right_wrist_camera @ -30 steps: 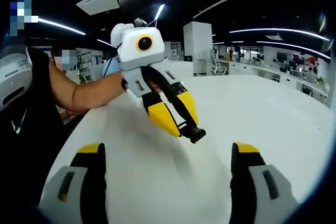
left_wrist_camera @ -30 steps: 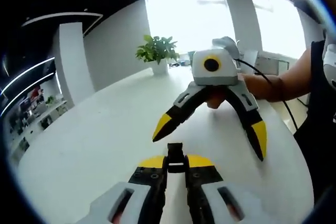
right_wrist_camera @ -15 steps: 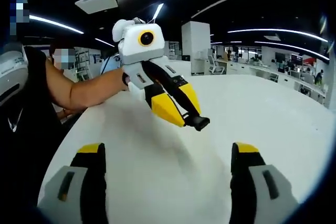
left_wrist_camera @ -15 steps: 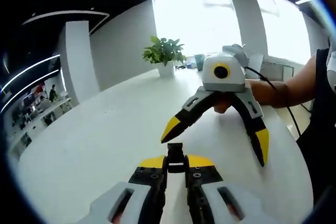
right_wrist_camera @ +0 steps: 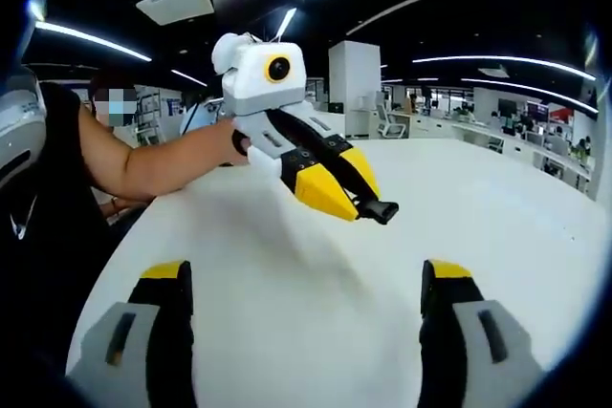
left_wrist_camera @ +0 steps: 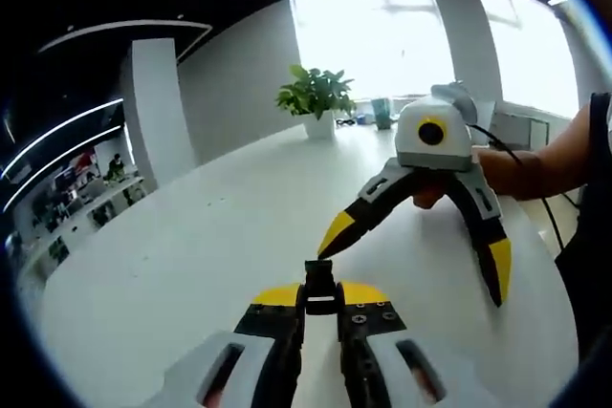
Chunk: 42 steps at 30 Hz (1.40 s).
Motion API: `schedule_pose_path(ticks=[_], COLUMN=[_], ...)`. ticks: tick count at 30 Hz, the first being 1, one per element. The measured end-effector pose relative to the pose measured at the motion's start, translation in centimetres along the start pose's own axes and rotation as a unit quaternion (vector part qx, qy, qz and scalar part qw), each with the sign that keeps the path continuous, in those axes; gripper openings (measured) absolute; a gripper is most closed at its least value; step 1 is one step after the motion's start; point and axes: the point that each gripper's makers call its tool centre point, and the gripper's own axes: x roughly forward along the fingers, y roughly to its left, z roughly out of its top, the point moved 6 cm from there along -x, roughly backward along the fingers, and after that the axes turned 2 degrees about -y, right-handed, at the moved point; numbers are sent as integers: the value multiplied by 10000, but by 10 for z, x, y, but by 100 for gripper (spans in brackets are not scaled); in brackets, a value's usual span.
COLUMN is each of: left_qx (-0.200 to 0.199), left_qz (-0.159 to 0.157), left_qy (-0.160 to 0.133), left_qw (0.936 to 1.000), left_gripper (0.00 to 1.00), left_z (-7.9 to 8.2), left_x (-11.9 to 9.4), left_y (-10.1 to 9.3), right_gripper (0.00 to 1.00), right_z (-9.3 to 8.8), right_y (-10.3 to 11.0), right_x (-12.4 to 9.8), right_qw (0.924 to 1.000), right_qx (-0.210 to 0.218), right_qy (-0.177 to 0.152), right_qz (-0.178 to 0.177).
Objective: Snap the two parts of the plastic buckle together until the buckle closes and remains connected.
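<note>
One small black plastic buckle piece clamped between the closed yellow-tipped jaws of the left gripper, held above one white round table, right gripper jaws spread wide and empty just beyond, one potted green plant at the table's far edge, two grippers in all.

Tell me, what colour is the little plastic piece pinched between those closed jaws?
Black. The buckle part shows best in the left gripper view, clamped at the left gripper's yellow tips.
</note>
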Motion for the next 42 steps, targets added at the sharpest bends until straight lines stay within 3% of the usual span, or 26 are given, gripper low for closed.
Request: schedule_pose_path(ticks=[28,37,40,42], left_qx=[-21,-52,-110,-93], left_qz=[209,252,403,694], left_qy=[116,190,201,328], left_qw=[9997,9995,9989,9970], left_gripper=[11,11,11,11], left_z=[6,4,4,3], left_x=[7,16,16,17], left_y=[19,23,27,33], right_gripper=[100,100,100,100], right_z=[-1,4,6,6], right_y=[-1,-9,-13,-15], right_x=[-1,-6,-9,-10], right_qw=[10000,9995,9990,9987], right_qx=[37,81,136,128], right_qy=[40,-58,-112,-138], right_qz=[-49,-287,-399,-477])
